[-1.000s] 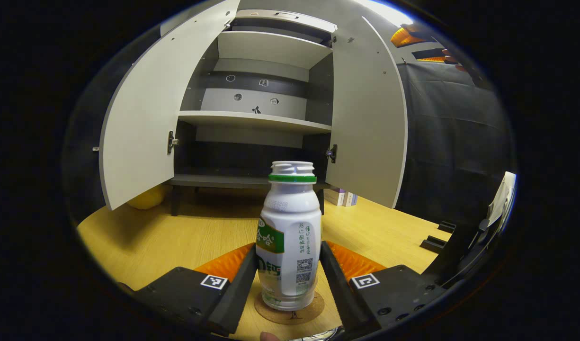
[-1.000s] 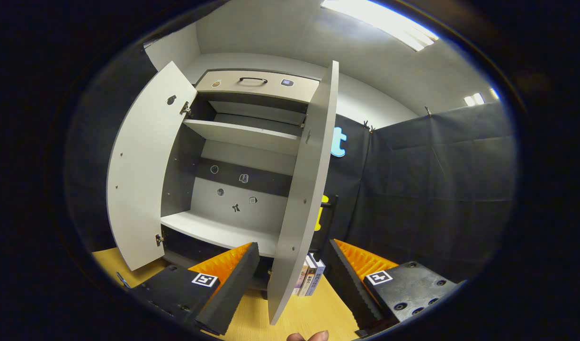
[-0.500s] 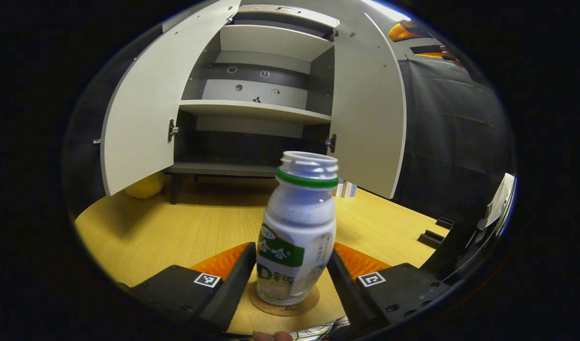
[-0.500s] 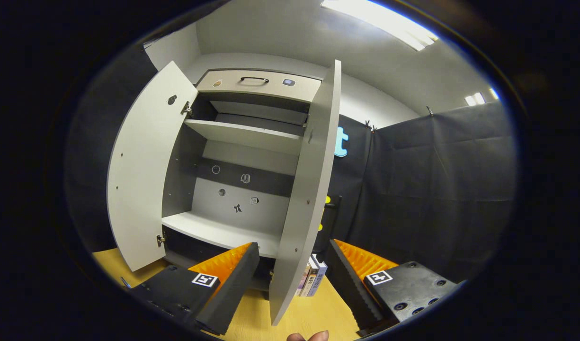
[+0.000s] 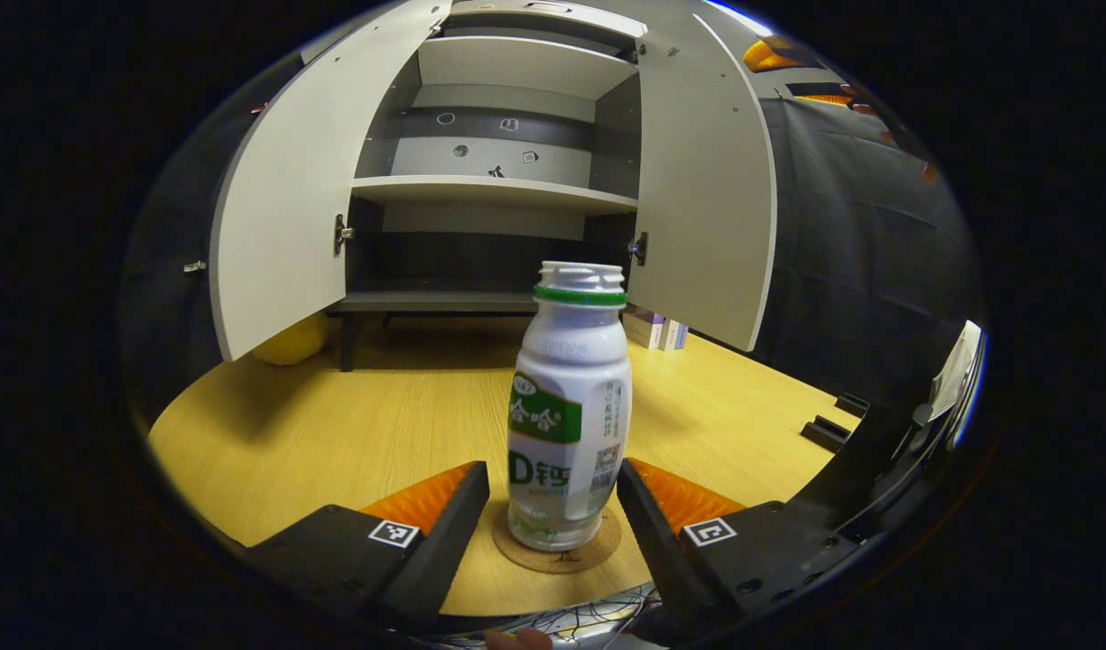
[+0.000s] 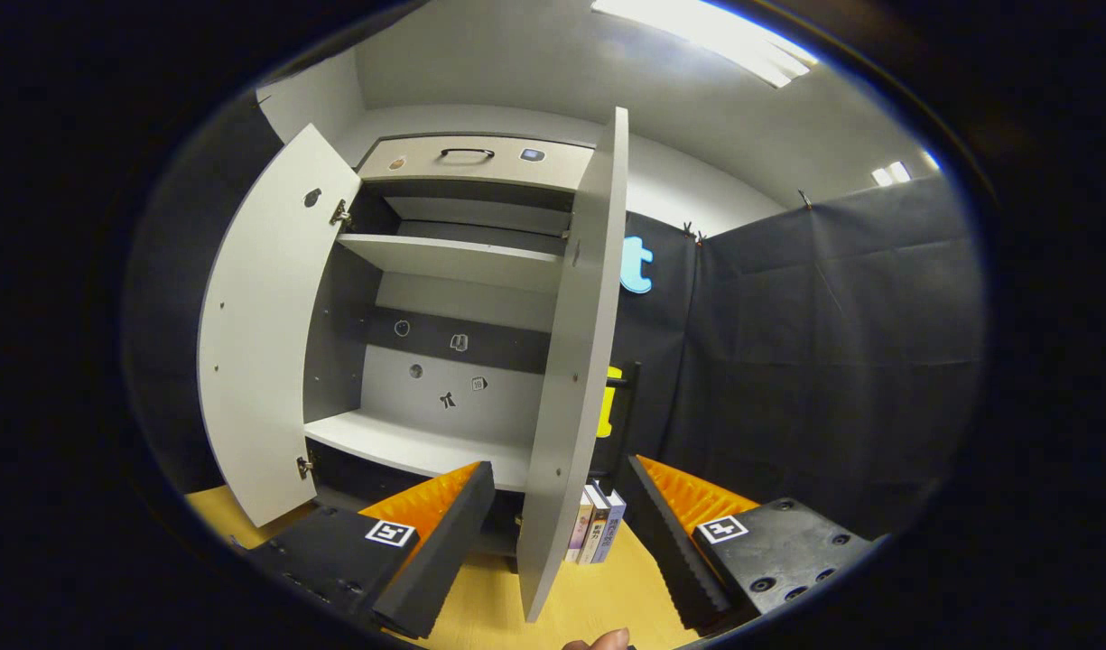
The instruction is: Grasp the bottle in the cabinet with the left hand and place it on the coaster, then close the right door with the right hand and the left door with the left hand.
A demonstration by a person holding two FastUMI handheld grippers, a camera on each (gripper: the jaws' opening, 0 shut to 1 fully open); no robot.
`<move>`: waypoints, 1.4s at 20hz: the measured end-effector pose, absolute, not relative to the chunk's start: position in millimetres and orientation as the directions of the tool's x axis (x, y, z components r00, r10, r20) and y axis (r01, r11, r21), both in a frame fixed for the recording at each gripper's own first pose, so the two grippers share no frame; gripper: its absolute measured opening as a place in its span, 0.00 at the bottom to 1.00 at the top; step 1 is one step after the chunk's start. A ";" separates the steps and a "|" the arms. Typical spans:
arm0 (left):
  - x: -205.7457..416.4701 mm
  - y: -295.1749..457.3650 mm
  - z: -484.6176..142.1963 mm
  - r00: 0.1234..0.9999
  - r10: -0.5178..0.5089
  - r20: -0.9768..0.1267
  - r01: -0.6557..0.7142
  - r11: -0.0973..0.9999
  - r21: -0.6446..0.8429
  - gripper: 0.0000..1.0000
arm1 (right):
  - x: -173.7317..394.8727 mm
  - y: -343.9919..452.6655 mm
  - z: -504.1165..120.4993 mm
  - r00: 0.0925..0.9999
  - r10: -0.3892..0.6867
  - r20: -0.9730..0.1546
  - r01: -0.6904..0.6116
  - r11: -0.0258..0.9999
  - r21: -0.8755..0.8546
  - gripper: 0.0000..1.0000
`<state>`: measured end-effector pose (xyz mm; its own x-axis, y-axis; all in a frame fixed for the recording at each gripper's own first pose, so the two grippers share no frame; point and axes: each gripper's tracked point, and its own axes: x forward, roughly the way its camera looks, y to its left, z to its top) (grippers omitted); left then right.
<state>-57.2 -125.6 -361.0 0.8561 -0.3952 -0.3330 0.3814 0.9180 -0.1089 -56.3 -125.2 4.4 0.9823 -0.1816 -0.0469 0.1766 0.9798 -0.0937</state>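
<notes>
Bottle (image 5: 571, 411) upright on coaster (image 5: 557, 551) at counter (image 5: 354, 433) centre, left claw (image 5: 553, 506) released w/ fingers just clear at 3 and 9 o'clock. Light, thin plastic, prob. tippy; best gripped mid-body. Right claw (image 6: 557, 510) spread wide, right door (image 6: 575, 361) edge at 12 o'clock.

bottle (image 5: 571, 415): white, green neck ring and green label band | coaster (image 5: 557, 552): brown cork | table (image 5: 336, 433): yellow-tan wood grain | cabinet doors (image 5: 277, 235): pale grey | cabinet interior (image 5: 489, 262): dark grey, lighter shelves | books (image 6: 596, 533): pale spines
</notes>
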 end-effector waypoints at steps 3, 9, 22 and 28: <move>-73.7 -112.8 -338.9 0.861 -0.382 -0.335 0.374 0.923 -0.090 0.90 | -49.4 -141.1 -0.7 0.979 -0.191 -0.075 0.191 0.981 -0.007 0.98; -85.1 -101.0 -234.3 0.893 -0.392 -0.222 0.380 0.920 -0.099 0.91 | -33.5 -194.2 4.0 0.965 -0.257 -0.057 0.256 0.967 -0.020 0.98; -27.5 25.0 -61.9 0.988 -0.111 -0.109 0.104 0.992 -0.067 0.91 | 15.8 -242.0 -13.0 0.944 -0.297 -0.141 0.308 0.949 0.067 0.96; -21.2 55.7 -45.4 0.991 -0.064 -0.114 0.054 0.995 -0.089 0.91 | 14.2 -221.7 -13.8 0.945 -0.294 -0.147 0.308 0.947 0.089 0.96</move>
<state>-21.2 55.7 -45.4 0.9914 -0.0640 -0.1140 0.0539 0.9945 -0.0893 14.2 -221.7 -13.8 0.9445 -0.2936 -0.1474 0.3083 0.9471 0.0889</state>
